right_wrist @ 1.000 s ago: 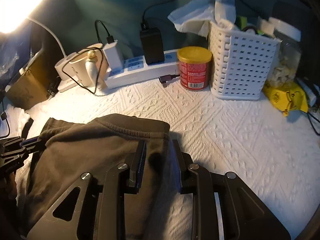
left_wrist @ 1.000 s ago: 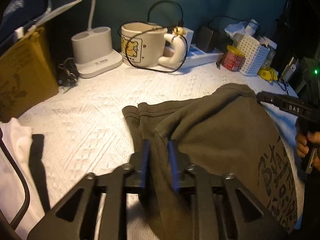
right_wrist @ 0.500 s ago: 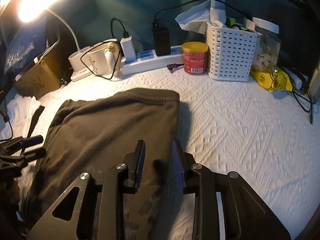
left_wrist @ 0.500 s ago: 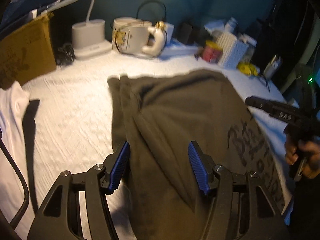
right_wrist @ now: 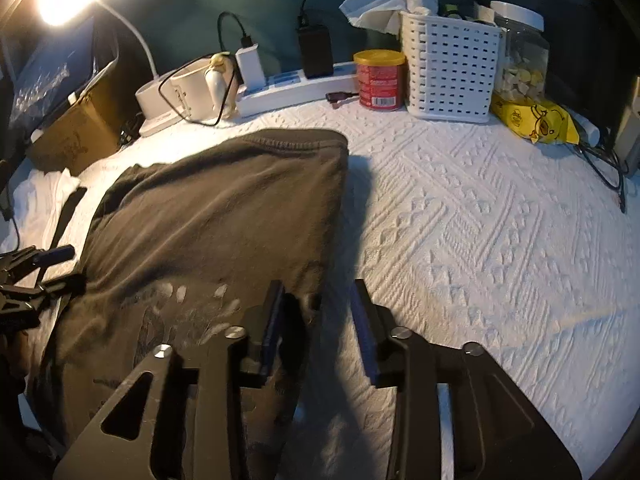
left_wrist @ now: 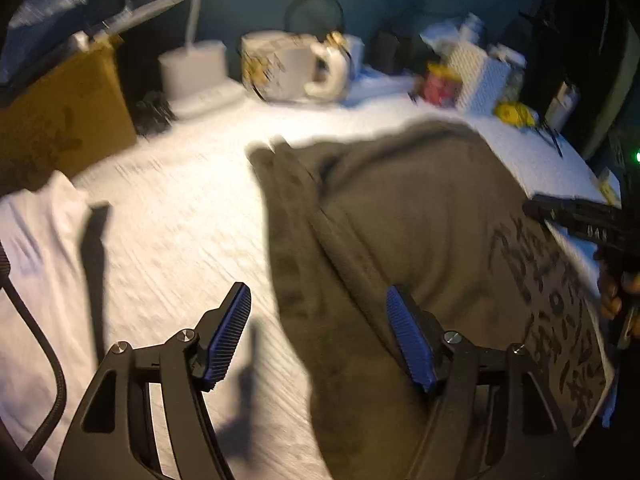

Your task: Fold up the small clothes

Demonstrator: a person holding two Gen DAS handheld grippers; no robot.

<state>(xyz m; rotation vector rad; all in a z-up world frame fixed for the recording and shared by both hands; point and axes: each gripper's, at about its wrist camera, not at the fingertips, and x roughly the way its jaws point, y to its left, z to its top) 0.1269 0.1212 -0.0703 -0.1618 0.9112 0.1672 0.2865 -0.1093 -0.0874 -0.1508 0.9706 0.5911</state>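
- Olive-brown garment: lies flat on the white textured surface, filling the centre and lower left of the right wrist view; its ribbed hem sits toward the upper centre, and a faded print shows near the lower edge.
- Left gripper: jaws wide apart, holding nothing. The left blue pad is over bare surface, the right pad over the cloth's left portion; this view is motion-blurred.
- Right gripper: jaws parted and empty, straddling the garment's right edge at lower centre; whether either pad touches the cloth cannot be told.
- Step in hand, as judged: a fold appears laid down and both grippers are free of the cloth. The next move likely calls for choosing fresh grip points on an edge and closing on a single folded layer without dragging the stack.
- White cloth: at the far left of the left wrist view, apart from the garment.
- Along the upper frame of the right wrist view: mug, power strip, red can, white basket, yellow packet, with cables among them. All stand clear of the garment; a fold carried toward the hem would come nearest the mug.
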